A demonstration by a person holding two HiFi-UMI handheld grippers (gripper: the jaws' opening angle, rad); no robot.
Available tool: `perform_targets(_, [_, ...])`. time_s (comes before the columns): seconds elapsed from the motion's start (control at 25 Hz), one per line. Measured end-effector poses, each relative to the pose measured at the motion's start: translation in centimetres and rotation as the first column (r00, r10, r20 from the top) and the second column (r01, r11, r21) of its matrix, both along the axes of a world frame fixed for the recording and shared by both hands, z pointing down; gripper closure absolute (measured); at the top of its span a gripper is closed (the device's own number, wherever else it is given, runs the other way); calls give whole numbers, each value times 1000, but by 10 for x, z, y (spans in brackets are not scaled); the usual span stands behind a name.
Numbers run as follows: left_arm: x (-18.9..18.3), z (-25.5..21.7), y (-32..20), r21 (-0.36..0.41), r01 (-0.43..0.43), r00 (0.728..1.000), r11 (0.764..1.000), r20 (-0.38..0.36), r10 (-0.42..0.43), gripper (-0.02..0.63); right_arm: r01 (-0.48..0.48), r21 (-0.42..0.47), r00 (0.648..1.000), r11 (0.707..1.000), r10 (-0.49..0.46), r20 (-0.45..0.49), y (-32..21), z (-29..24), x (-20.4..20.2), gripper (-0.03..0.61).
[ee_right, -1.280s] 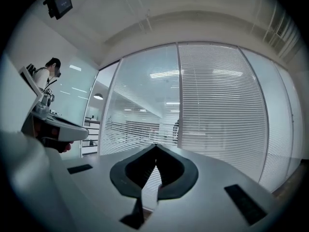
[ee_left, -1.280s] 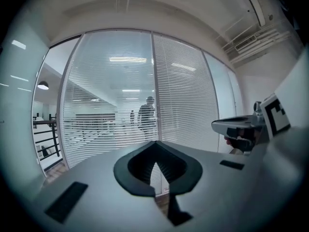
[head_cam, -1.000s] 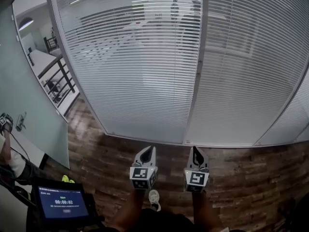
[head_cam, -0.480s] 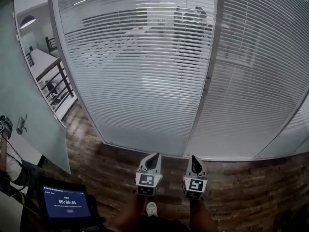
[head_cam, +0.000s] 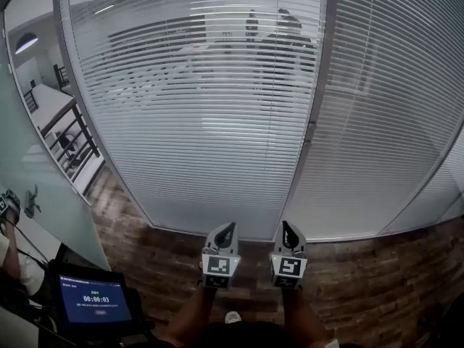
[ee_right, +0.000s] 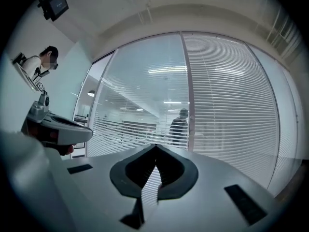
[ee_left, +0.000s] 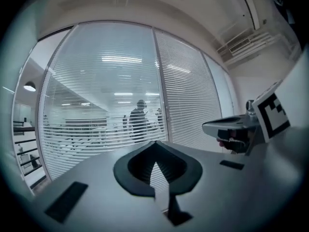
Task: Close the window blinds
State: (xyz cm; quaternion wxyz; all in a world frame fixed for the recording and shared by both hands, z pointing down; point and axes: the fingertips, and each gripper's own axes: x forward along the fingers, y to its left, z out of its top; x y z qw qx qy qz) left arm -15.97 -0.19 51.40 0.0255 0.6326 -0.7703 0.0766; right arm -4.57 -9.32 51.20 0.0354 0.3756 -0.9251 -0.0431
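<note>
White slatted window blinds hang behind a glass wall ahead of me. The left panel has its slats tilted open, so a room with people shows through. The right panel looks more closed. A grey post divides them. My left gripper and right gripper are side by side low in the head view. Both point level at the foot of the blinds, short of the glass. Each is shut, its tips meeting with nothing between them, as the left gripper and the right gripper show in their own views.
A screen with a timer stands at my lower left, beside a frosted glass partition. A person's arm shows at the left edge. Wood-patterned floor runs up to the window base.
I have come closer to the blinds: the window base sits lower in the head view and the panels fill more of it. Both grippers went forward together and stayed shut.
</note>
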Motion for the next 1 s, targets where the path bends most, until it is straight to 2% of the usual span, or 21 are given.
perform_targets(0.24, [-22,1,-51,31,-24,999,999,25,23,614,10,12,1000,1000,-10,-17,-42,6,-24,577])
perform_targets(0.44, [-25,0,-46,35,-17,1000,999,23,16,614,-1,12,1000,1000,2,-28,-33,7,-19,577])
perform_targets(0.56, [-29,3,-48,68,-12,999,998,36,9,614,0,3,1000,1000,0,-29,-35,10,-19,577])
perform_targets(0.8, [-32,4,-47,37,-7,1000,999,17,6,614,1,30,1000,1000,0,-24,-38,8,-19,577])
perform_targets(1.0, [-54,14,-80,99,0,1000,995,30,-3,614,-18,-16,999,1000,18,-36,-68,13,-29,577])
